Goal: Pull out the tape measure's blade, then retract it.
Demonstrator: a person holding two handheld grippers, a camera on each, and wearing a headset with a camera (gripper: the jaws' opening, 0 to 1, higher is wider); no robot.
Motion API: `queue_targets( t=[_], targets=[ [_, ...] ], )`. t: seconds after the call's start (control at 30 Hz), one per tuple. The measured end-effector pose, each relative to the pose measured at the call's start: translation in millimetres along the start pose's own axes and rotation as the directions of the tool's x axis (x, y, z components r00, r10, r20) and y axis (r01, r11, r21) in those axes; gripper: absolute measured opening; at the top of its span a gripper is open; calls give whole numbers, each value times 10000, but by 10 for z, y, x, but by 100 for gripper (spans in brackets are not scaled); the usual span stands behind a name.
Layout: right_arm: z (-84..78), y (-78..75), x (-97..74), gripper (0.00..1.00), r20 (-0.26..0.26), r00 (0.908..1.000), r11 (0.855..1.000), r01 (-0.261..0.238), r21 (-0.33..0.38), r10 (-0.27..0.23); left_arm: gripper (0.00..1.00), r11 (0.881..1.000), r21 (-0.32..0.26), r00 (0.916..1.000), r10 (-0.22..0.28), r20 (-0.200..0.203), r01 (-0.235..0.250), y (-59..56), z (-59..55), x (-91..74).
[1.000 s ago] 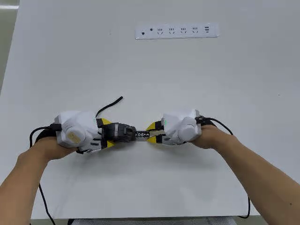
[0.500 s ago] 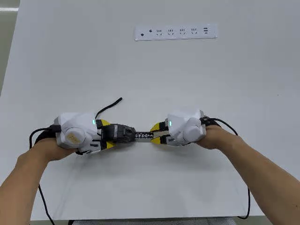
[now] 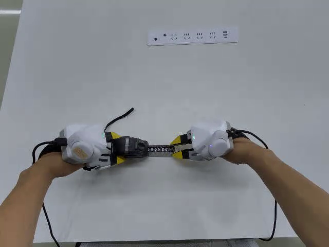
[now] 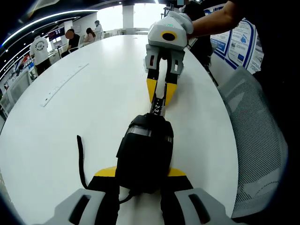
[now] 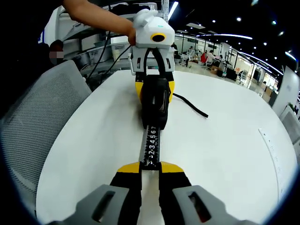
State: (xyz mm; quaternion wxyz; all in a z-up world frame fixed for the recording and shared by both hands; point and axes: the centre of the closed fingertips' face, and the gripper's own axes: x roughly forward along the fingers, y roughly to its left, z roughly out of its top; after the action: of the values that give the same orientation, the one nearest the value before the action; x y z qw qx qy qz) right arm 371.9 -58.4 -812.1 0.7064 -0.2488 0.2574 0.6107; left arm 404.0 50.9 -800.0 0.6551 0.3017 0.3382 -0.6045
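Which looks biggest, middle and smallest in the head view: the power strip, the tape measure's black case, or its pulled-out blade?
1. power strip, even though it lies farthest away
2. black case
3. pulled-out blade, just a thin sliver

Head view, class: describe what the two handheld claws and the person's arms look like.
Both the left claw and right claw have rounded white housings, black middles and yellow-tipped jaws. The right one carries a small green light; the left has a pale round disc. Black cables trail from each. The forearms are bare.

Blade [image 5: 151, 145] tip seemingly hidden between jaws
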Motion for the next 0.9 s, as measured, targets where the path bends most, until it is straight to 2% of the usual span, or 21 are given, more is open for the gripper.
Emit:
queue_targets(
  t=[0.87, 0.9],
  targets=[
    [-162, 32, -192, 11, -151, 9999, 10000, -84, -53, 83, 31, 10000, 13, 10000, -19, 9, 19, 1, -7, -1],
    [-228, 37, -262, 11, -198, 9997, 9999, -105, -18, 105, 31, 10000, 7, 10000, -17, 18, 17, 3, -13, 2]
  ],
)
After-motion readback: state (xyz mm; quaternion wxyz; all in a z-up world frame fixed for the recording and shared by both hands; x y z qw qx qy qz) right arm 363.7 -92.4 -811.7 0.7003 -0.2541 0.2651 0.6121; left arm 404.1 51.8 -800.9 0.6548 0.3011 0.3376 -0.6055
